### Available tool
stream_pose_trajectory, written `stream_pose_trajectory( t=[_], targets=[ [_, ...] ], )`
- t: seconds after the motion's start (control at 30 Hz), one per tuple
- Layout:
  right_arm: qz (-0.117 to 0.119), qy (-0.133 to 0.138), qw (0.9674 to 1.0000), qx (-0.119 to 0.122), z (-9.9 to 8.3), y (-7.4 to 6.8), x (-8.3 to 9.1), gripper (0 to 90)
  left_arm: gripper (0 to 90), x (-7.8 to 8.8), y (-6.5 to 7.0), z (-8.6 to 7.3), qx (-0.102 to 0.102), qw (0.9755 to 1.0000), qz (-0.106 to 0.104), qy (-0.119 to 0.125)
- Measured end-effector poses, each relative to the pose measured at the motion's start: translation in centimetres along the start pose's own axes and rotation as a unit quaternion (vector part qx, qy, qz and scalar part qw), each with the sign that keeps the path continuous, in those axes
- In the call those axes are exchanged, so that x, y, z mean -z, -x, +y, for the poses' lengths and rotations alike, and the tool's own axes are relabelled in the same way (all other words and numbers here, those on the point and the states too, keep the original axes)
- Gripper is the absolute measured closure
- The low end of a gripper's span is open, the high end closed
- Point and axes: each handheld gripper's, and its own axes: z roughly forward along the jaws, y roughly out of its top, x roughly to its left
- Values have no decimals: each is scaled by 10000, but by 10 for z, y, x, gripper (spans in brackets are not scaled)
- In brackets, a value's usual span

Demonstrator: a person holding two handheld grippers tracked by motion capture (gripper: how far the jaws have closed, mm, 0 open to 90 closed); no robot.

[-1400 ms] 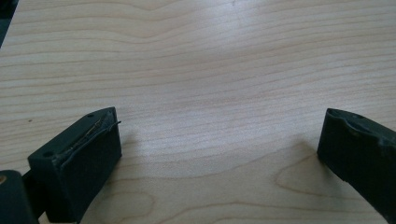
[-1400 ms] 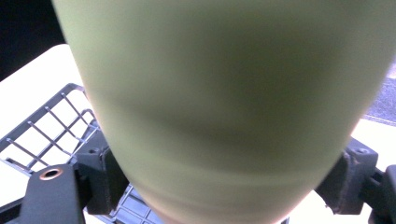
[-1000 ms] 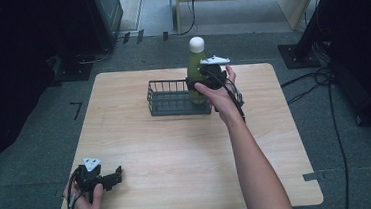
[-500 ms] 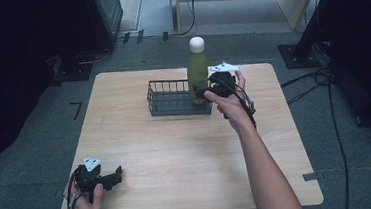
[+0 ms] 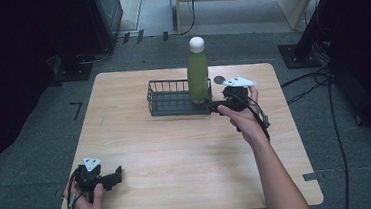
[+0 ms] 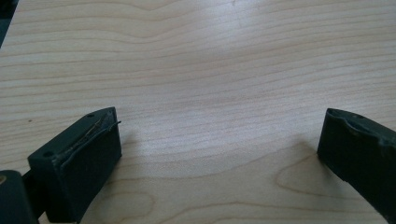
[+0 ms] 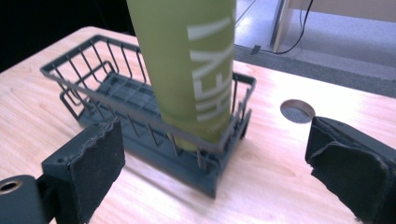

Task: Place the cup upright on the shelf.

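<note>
A green bottle [image 5: 197,76] with a white cap stands upright in the right end of a dark wire basket [image 5: 171,103] at the back of the wooden table [image 5: 177,150]. My right gripper [image 5: 214,106] sits just right of the basket's end, pointing at it. In the right gripper view its jaws [image 7: 212,135] have just been opening and stand wide apart. The bottle [image 7: 191,60] and basket [image 7: 93,79] lie ahead of them, untouched. My left gripper [image 5: 116,174] rests at the table's front left corner. It is open, with bare wood between its jaws [image 6: 219,126].
A round cable hole [image 5: 219,80] lies in the tabletop just behind the right gripper. The basket's left part holds nothing. Dark equipment and cables stand on the floor around the table.
The right gripper has drawn back from the bottle, to the right and toward the near side, leaving the bottle standing in the basket. The left gripper has stayed where it was.
</note>
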Motion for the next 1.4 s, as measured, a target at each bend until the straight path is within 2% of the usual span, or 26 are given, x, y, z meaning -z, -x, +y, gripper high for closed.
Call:
stream_pose_trajectory(
  t=[0.53,0.7,1.1,1.4],
  targets=[
    [-282,-163,9994,-70,-46,21,28,48,0,0,0,0,0,10000,-1,17],
    [-292,-198,9993,-93,-60,26,37,48,0,0,0,0,-2,10000,-1,18],
    [-434,-270,9984,-238,-94,41,60,50,0,0,0,0,-11,10000,-1,10],
    [-582,-342,9967,-460,-122,56,76,55,0,0,0,0,-10,10000,1,11]
  ],
)
